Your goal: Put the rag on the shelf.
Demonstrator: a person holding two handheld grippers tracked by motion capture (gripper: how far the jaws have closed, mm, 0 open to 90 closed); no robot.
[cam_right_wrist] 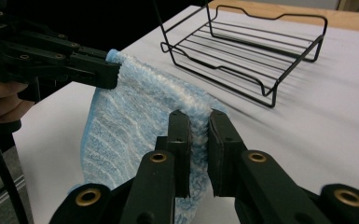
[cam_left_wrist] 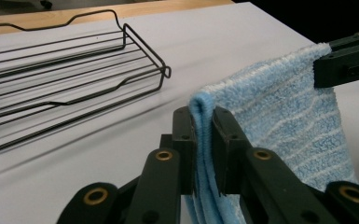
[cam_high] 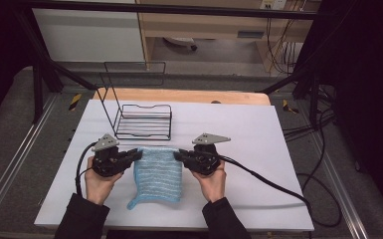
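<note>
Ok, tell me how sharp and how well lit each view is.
High view: soft and dim, the surroundings nearly black, the white table evenly lit. Left gripper view: blue cloth crisp, wire rack slightly soft. Right gripper view: cloth weave sharp near the jaws, dark background at upper left.

Even overhead light brightens the white desk (cam_high: 239, 149); the frame's edges fall dark. Shadows are soft, and the nearest jaws blur slightly.

No legible text, no labels, no brand marks, no numbers on any item, yellow-and-black hazard stripe markers (cam_high: 74, 101) on the frame beside the desk (cam_high: 258, 149), bearing no characters
</note>
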